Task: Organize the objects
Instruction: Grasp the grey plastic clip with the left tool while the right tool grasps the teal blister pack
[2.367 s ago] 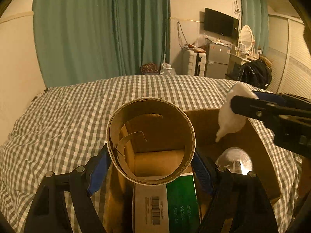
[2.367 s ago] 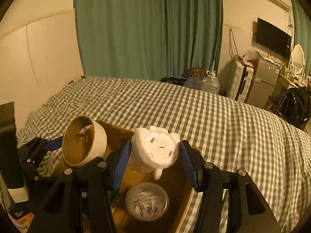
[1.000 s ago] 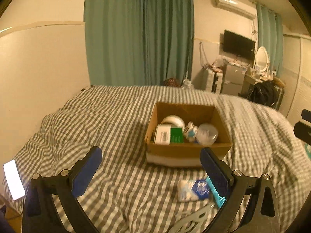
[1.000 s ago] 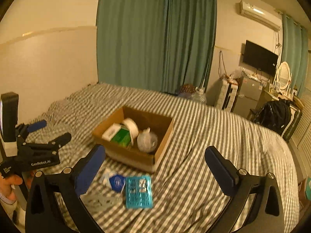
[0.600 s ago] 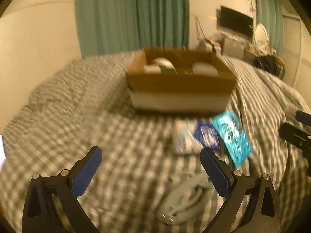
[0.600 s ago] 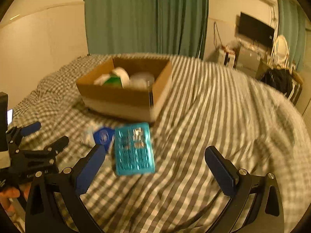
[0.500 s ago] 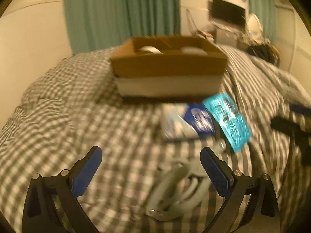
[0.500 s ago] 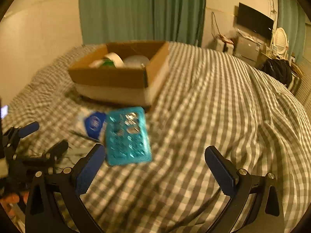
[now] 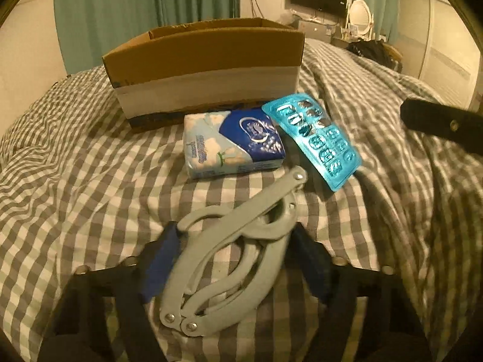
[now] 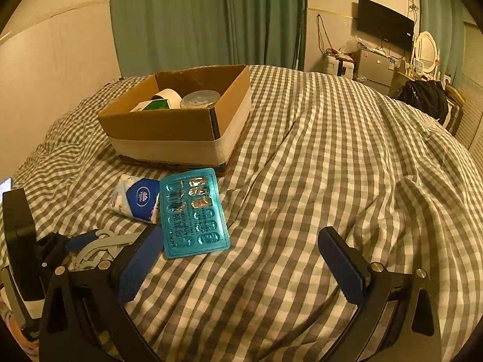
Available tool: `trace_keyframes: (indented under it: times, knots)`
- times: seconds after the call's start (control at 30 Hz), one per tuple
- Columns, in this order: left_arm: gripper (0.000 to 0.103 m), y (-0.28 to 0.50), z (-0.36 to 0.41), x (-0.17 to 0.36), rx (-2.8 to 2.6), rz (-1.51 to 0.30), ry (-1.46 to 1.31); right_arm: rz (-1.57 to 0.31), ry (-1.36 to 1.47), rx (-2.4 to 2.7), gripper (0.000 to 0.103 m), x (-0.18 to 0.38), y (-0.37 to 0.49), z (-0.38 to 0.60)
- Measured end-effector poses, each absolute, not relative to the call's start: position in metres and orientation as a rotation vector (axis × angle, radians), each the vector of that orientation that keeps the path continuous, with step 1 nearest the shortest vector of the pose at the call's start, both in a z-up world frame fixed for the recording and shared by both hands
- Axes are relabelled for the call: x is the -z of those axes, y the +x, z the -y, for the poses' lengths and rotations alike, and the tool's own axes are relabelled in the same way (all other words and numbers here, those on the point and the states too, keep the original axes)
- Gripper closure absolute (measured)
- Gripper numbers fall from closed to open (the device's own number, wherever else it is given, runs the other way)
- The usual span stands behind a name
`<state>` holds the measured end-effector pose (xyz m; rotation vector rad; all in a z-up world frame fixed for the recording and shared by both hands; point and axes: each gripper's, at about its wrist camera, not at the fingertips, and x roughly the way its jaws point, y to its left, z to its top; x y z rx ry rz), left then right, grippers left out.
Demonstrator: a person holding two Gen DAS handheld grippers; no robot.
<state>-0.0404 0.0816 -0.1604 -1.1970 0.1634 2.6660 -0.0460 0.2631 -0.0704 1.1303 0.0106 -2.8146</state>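
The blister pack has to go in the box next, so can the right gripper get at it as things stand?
Probably yes: the right gripper is open, and the blister pack lies flat and uncovered just ahead-left of it.

The left gripper [image 9: 234, 259] is held low, its blue pads [image 9: 160, 264] set at 9 and 3 o'clock against a grey folded piece, though a firm clamp cannot be confirmed. The right gripper [image 10: 241, 267] is held with its fingers [image 10: 342, 267] spread wide and nothing between them.
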Motion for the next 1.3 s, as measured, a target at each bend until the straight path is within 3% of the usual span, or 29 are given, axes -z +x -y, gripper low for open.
trace_keyframes:
  times: [0.4,0.83,0.93,1.0,1.1,1.3]
  knots:
    - [0.031,-0.05,-0.026,0.118,-2.775,0.082,-1.079,-0.044,1.162,2.741,0.0,0.078,-0.065,-0.237]
    - [0.031,-0.066,0.012,0.138,-2.796,0.224,-1.182,-0.135,1.315,2.6,0.0,0.127,-0.128,-0.208]
    - [0.031,-0.065,0.01,0.14,-2.79,0.203,-1.178,-0.115,1.304,2.58,0.012,0.128,-0.127,-0.206]
    - [0.031,-0.063,0.008,0.139,-2.788,0.191,-1.177,-0.115,1.294,2.57,0.033,0.127,-0.122,-0.203]
    - [0.031,-0.061,0.007,0.139,-2.781,0.192,-1.176,-0.186,1.266,2.612,0.032,0.124,-0.107,-0.199]
    - [0.031,-0.052,0.001,0.131,-2.779,0.185,-1.15,-0.129,1.18,2.684,0.032,0.103,-0.07,-0.207]
